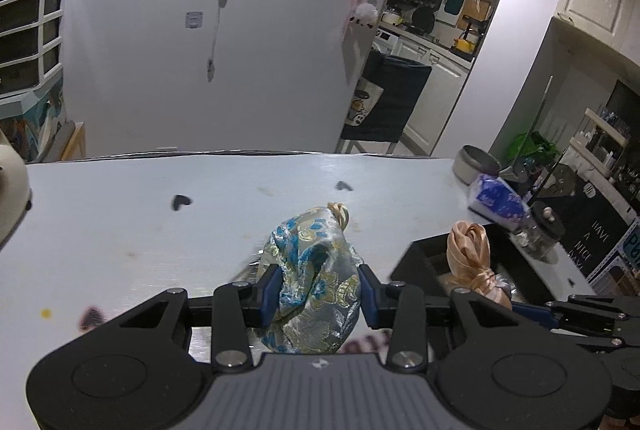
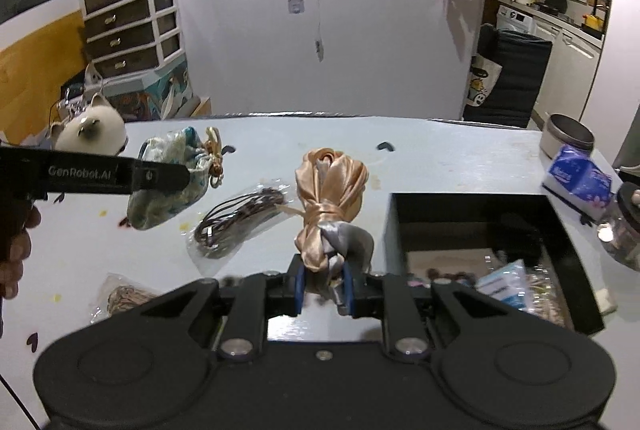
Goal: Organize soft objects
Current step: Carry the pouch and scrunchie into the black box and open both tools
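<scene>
My left gripper (image 1: 318, 296) is shut on a blue and gold brocade pouch (image 1: 316, 270) and holds it above the pale table (image 1: 140, 230). The pouch also shows in the right wrist view (image 2: 168, 186), with the left gripper (image 2: 160, 176) across it. My right gripper (image 2: 323, 284) is shut on a peach satin scarf bundle (image 2: 330, 186), knotted in the middle, held up over the table just left of a black box (image 2: 576, 250). The scarf also shows in the left wrist view (image 1: 470, 254), in front of the black box (image 1: 420, 254).
The black box holds several packets (image 2: 504, 284). A bagged dark cord (image 2: 236, 222) and a bagged beige item (image 2: 120, 296) lie on the table. A cat figurine (image 2: 90, 130) stands far left. A tissue pack (image 2: 580, 182), a metal tin (image 2: 568, 136) and a jar (image 2: 624, 230) stand right.
</scene>
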### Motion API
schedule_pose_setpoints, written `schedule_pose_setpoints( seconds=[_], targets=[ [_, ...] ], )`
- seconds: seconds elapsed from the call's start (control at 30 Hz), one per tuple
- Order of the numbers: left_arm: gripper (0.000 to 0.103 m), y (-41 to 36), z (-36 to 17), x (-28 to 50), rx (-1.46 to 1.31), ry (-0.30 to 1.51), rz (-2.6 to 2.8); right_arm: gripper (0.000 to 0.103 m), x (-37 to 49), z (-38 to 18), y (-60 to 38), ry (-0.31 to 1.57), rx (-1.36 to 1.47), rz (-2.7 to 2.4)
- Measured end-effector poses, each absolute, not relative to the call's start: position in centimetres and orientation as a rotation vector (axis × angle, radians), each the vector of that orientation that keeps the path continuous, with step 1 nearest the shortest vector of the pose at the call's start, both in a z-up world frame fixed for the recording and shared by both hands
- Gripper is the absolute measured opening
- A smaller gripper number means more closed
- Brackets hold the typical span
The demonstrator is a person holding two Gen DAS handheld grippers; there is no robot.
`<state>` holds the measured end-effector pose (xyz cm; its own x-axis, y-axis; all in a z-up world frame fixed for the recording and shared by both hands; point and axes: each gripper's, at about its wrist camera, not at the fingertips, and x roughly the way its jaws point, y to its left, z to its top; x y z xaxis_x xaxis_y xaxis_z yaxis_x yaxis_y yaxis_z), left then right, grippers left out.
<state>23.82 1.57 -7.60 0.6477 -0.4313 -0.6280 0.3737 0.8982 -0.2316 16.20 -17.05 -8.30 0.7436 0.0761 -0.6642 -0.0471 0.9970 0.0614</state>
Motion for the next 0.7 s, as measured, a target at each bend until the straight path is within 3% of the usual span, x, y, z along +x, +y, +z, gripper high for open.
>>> schedule_pose_setpoints(
  seconds=[0.33,0.7],
  targets=[
    [0.041,-7.7,-6.7,23.5,-0.102,0.744,-0.497,0.02,15.5,-7.6,-26.4,0.7,0.079,0.041],
    [0.041,-19.0,-11.3,27.5,-0.002,0.878,-0.621,0.02,15.8,-8.5,-35.3,0.726,0.086,0.021]
  ],
)
